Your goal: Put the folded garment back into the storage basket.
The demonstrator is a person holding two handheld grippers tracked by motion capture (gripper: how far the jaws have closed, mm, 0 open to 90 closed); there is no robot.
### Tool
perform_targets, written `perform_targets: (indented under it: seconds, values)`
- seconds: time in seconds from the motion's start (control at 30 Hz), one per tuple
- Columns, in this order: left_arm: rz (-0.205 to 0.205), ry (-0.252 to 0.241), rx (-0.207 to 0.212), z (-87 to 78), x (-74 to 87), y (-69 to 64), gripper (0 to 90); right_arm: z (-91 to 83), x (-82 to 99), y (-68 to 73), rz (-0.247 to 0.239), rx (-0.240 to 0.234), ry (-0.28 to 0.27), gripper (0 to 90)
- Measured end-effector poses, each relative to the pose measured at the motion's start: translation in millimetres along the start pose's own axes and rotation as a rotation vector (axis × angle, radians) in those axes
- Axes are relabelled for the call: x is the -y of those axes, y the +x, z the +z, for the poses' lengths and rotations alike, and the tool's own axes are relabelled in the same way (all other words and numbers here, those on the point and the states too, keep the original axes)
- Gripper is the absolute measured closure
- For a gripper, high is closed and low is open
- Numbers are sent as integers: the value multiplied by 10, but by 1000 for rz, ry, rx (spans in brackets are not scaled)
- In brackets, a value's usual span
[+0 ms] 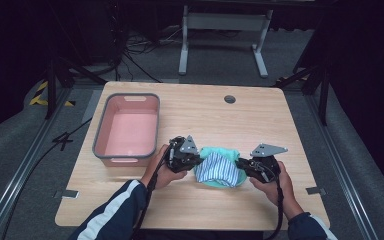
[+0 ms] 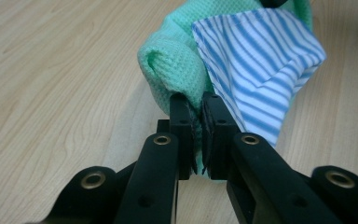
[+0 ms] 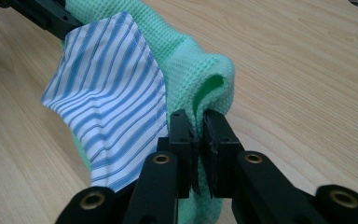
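A mint-green waffle cloth (image 1: 222, 152) with a blue-and-white striped cloth (image 1: 219, 168) draped over it hangs between my two grippers, near the table's front middle. My left gripper (image 1: 196, 162) is shut on the bundle's left edge; in the left gripper view its jaws pinch the green cloth (image 2: 177, 70) beside the striped cloth (image 2: 261, 60). My right gripper (image 1: 240, 165) is shut on the right edge; in the right gripper view its jaws clamp a green fold (image 3: 205, 74) next to the striped cloth (image 3: 112, 88).
A pink tub with a grey rim (image 1: 100, 137) stands at the table's left. A round cable hole (image 1: 229, 99) sits near the table's far edge. Beyond the table are a white frame leg (image 1: 183, 50) and dark floor.
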State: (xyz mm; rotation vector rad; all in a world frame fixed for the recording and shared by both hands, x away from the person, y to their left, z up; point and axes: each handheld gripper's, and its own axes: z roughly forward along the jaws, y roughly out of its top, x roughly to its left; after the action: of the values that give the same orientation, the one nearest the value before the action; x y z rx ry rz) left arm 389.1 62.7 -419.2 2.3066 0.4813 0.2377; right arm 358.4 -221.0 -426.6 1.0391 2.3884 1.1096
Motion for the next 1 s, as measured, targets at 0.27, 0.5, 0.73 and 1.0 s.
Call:
perform_targets:
  seconds: [0.27, 0.5, 0.73, 1.0]
  values:
    - [-5, -8, -28, -216, -50, 72, 842, -1, -187, 44, 13, 9, 10, 828]
    - [-10, -17, -57, -392, -88, 163, 843, -24, -374, 87, -3, 3, -4, 828]
    - [4, -19, -94, -574, -146, 194, 843, -85, -612, 126, -21, 8, -33, 828]
    - [3, -54, -130, -789, -180, 252, 843, -116, -839, 214, -47, 9, -55, 828]
